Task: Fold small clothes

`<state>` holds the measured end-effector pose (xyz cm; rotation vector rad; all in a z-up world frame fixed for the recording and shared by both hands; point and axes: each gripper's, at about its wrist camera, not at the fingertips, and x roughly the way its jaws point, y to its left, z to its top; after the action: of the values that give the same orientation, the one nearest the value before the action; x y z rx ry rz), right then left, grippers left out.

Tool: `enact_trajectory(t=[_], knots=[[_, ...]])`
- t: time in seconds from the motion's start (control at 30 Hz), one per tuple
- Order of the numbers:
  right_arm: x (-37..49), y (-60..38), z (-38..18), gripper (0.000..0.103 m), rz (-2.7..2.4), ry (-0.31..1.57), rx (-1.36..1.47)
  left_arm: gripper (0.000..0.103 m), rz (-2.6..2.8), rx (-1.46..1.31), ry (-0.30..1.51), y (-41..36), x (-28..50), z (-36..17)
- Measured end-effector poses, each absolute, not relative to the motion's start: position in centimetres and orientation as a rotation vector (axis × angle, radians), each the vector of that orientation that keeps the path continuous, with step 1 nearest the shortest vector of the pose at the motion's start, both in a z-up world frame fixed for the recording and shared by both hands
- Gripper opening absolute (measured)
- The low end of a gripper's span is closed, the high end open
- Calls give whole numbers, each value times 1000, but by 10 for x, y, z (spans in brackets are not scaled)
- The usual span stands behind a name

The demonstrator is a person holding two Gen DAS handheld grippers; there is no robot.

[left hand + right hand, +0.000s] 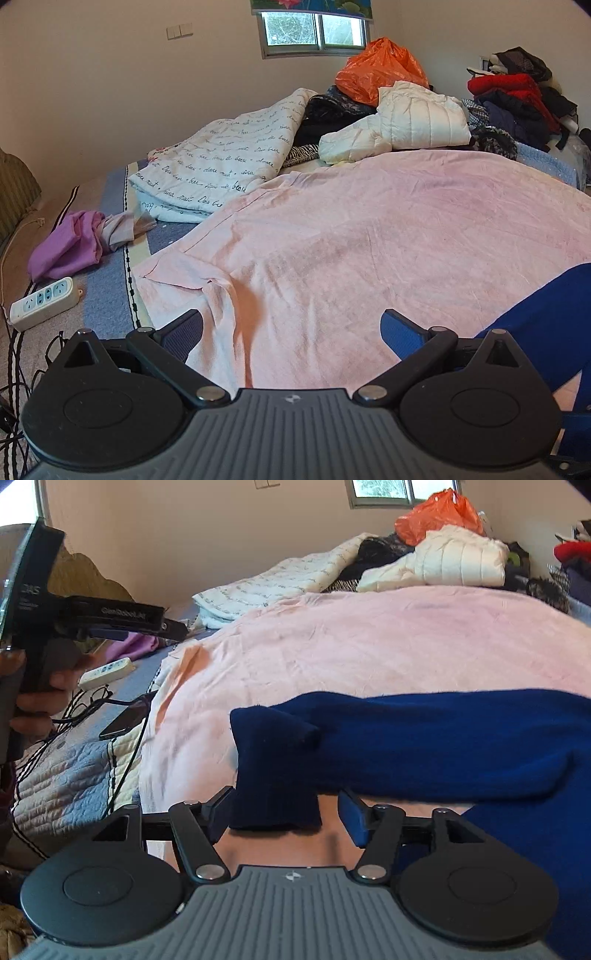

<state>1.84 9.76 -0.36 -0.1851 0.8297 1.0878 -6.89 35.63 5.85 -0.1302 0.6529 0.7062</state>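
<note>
1. Lying on my pink blanket (369, 646) is the blue garment (443, 746), a small dark blue piece of clothing. It stretches off to the right, and one end hangs down near me.
2. That hanging end sits between the fingers of my right gripper (286, 814). The jaws are spread, and I see a gap beside the right finger, so nothing is pinched.
3. My left gripper (291, 328) has its jaws spread wide over the pink blanket, holding nothing. A hand (37, 698) holds it, off to the left.
4. Past the blanket I see a white quilt with writing (221, 166), a white puffy jacket (406, 122) and an orange bag (376, 70).
5. A purple cloth (70, 243) and a power strip (44, 302) lie on the left.
</note>
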Motion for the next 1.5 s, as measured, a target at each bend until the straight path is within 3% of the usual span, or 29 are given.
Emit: enact_trajectory(t=[0.03,0.1,0.13,0.27,0.33,0.4,0.43,0.57,0.63,0.83,0.93,1.03,1.1,1.17,1.2,1.33,1.5], knots=[[26,102,-12,47,1074,882,-146,103,713,-136,648,358,-71,60],[34,105,-20,29,1053,945,-19,103,727,-146,636,363,-74,64],[39,107,-22,12,1058,1005,46,103,740,-151,626,367,-77,66],[25,120,-29,12,1197,1177,362,103,793,-204,590,384,-88,73],[10,137,-33,18,1329,1265,451,103,806,-247,582,394,-93,74],[-6,155,-29,41,1389,1286,308,103,804,-282,588,402,-97,73],[-18,157,-19,46,1368,1186,153,103,801,-297,588,405,-98,72],[-56,156,19,45,1258,750,-363,103,808,-335,584,412,-102,69],[-78,158,25,51,1191,519,-604,103,800,-351,592,413,-101,66],[-135,171,-31,66,1089,-25,-1257,103,770,-343,610,406,-96,62],[-151,184,-58,66,1055,-236,-1369,103,759,-353,617,406,-95,60],[-155,206,-66,64,1038,-316,-1351,103,750,-360,625,405,-94,57],[-155,215,-67,56,1055,-309,-1335,103,741,-363,627,404,-93,56],[-153,221,-63,27,1095,-239,-1303,103,730,-362,631,402,-91,55],[-150,221,-56,5,1119,-185,-1261,103,727,-362,633,401,-90,55],[-108,205,-9,7,1163,150,-852,103,713,-369,641,393,-83,54],[7,115,49,5,1029,501,-34,103,604,-379,645,366,-61,59]])
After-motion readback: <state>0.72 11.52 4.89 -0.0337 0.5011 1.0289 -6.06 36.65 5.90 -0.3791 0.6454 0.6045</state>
